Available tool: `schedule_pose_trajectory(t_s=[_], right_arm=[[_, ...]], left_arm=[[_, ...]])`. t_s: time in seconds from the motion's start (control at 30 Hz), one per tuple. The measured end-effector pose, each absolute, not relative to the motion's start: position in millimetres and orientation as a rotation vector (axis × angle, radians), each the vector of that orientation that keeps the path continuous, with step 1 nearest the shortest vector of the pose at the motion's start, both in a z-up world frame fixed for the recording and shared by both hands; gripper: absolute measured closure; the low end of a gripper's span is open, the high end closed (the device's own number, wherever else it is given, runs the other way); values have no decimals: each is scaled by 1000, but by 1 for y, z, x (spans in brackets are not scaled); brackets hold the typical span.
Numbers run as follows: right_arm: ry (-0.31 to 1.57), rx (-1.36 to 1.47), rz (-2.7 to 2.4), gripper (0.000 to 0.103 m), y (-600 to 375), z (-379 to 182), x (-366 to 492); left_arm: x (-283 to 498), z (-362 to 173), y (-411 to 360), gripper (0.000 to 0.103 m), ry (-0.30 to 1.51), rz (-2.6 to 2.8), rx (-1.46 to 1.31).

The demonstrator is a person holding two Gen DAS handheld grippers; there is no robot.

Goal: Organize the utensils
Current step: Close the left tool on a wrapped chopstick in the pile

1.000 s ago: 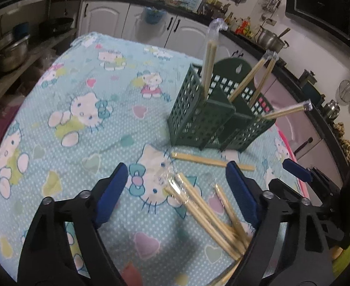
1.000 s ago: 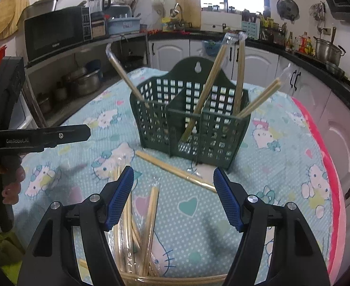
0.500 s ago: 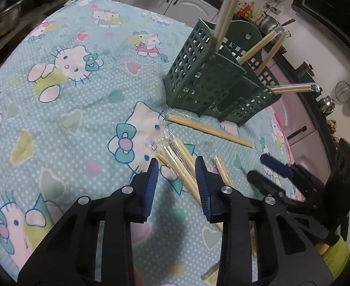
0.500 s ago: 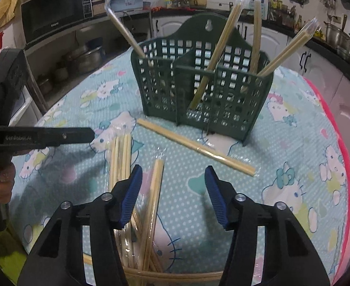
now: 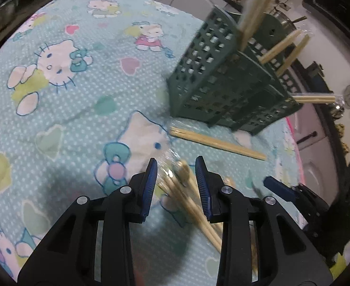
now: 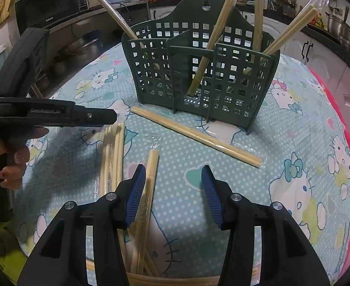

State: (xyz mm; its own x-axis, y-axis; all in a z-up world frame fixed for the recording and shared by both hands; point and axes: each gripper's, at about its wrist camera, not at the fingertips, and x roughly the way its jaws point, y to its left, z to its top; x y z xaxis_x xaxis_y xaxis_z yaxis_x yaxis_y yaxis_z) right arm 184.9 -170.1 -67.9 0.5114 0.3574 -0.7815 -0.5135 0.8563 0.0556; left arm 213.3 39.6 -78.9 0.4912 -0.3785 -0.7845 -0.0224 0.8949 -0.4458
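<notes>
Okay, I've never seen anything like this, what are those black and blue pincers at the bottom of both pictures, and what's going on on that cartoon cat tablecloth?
There is no robot here. A person holds a handheld claw in each hand, and a small camera on each one looks forward along its two blue-padded fingers. One picture comes from the left claw, the other from the right claw; the right view also shows the left one from the side, with the person's hand on its grip.

On the tablecloth stands a green slotted utensil basket with several wrapped chopstick pairs already leaning in it. More wrapped chopsticks lie loose: one pair just in front of the basket, and a pile nearer the claws.

The left claw is lowered around the tips of that pile, but the blur hides whether it is pinching. The right claw is open, holding nothing.
</notes>
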Motion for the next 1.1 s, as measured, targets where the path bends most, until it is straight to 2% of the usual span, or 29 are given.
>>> schedule_pose_trajectory(t_s=[0.4,0.5,0.7,1.0,1.1], right_arm=[[919,-179,526,56,-170,-75,199],[949,-162,531,56,-168,-79,206],[996,-120,547,56,-159,-85,218],[1012,-113,571,56,-142,-84,226],[1018,-132,571,63,-137,-86,228]], left_arm=[[227,-91,57,77,1049,-233,-454],[229,-91,58,88,1054,-241,-414],[230,-95,72,99,1058,-261,-428],[217,-97,92,103,1057,-287,-479],[213,-97,92,103,1056,-287,-482]])
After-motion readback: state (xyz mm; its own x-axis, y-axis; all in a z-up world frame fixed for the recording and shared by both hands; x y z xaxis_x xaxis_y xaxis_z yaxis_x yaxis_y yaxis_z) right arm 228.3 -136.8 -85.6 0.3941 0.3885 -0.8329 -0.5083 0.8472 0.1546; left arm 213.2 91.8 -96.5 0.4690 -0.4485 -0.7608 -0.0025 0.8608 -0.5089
